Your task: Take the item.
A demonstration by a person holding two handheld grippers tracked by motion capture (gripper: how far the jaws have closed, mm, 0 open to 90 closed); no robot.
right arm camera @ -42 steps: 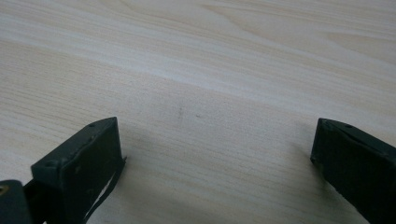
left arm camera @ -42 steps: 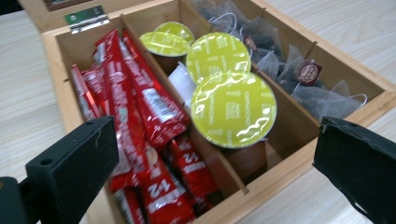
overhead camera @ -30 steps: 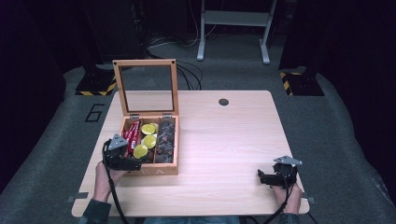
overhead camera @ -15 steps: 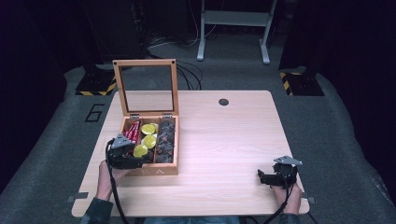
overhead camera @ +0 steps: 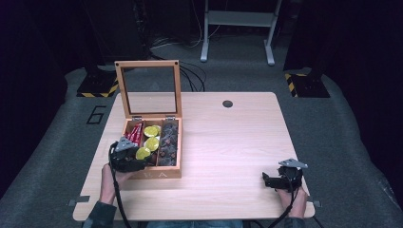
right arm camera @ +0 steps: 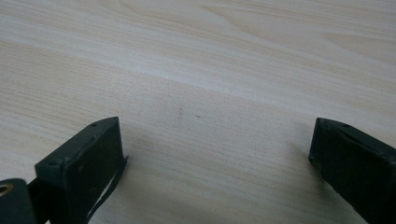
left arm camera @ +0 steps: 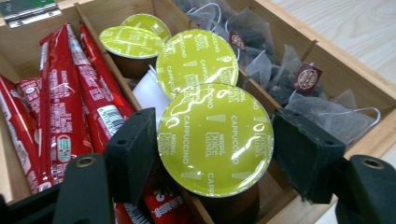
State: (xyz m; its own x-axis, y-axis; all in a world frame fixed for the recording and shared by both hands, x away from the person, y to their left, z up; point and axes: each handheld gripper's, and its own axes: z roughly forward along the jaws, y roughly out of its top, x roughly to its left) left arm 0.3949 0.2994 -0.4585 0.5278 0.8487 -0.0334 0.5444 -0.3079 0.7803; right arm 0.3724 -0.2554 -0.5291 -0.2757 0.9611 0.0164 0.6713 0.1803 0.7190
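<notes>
The left gripper [left arm camera: 215,154] is reaching into the open wooden box [overhead camera: 159,174] near the tabletop's [overhead camera: 228,142] left edge, its jaws having just been closing around the nearest green cappuccino capsule [left arm camera: 215,139]. The capsule is sitting squarely between both pads in the box's middle compartment, the pads touching its lid rim. Red sachets [left arm camera: 60,107] are lying beside it, tea bags [left arm camera: 299,93] on the other side. The right gripper [overhead camera: 280,179] is resting near the tabletop's front right corner, jaws standing wide apart over bare wood.
</notes>
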